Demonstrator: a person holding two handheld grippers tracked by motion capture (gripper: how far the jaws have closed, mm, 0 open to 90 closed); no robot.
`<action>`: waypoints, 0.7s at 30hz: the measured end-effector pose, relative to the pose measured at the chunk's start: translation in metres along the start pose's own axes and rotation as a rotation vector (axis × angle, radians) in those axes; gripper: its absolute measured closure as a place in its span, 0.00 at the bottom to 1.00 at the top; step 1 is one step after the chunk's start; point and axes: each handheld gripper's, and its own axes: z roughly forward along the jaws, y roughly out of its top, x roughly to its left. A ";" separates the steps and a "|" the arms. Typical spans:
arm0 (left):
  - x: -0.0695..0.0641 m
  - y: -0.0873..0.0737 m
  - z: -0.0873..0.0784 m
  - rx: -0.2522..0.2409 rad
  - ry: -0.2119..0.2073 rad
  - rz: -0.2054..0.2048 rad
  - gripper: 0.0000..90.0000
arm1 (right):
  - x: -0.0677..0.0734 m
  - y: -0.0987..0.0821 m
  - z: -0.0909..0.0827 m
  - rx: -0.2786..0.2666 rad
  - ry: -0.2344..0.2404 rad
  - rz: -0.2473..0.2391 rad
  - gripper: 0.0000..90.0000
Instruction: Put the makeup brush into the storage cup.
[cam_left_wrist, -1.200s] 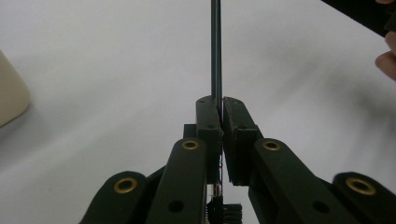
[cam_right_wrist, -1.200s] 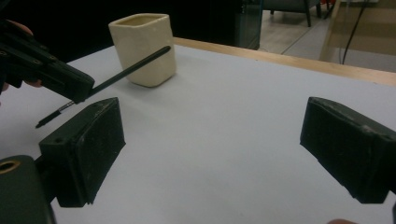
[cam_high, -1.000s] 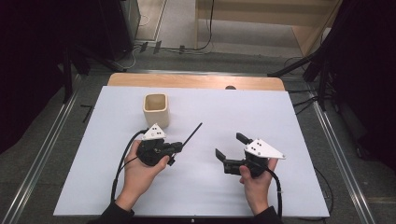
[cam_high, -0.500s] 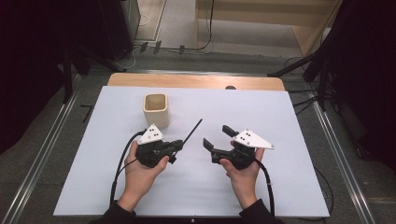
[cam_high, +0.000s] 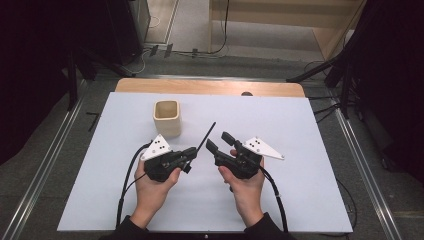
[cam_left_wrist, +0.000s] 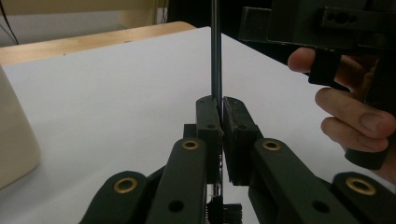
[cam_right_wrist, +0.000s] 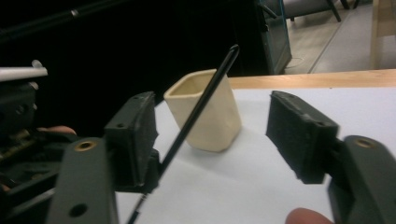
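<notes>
Left gripper (cam_high: 192, 154) is clamped on the lower end of a thin black rod (cam_high: 206, 136); in the left gripper view its pads (cam_left_wrist: 208, 122) press together around the shaft (cam_left_wrist: 215, 51), which rises straight up from between them. Seen from the high view, the rod slants away from that gripper toward the far side of the white surface (cam_high: 300, 125), its free tip ending to the right of the cream cup (cam_high: 166, 117) and near it without touching.

Right gripper (cam_high: 219, 141) sits just right of the rod, well to the right of the cup, with its jaws apart; they have just been closing. In the right gripper view the rod (cam_right_wrist: 201, 105) runs up close beside the left pad (cam_right_wrist: 135, 140), with the other pad well clear, so nothing is pinched yet. The cup (cam_right_wrist: 205, 109) stands upright on the surface behind the rod.
</notes>
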 end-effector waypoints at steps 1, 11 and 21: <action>-0.001 0.000 0.000 -0.007 0.000 0.003 0.96 | 0.001 -0.001 0.000 -0.006 -0.005 0.008 0.47; -0.013 -0.004 0.002 -0.044 0.004 0.048 0.96 | -0.002 -0.009 0.005 0.029 0.067 0.150 0.67; -0.024 -0.007 0.007 -0.055 -0.007 0.073 0.96 | -0.008 -0.012 -0.001 0.038 0.137 0.274 0.77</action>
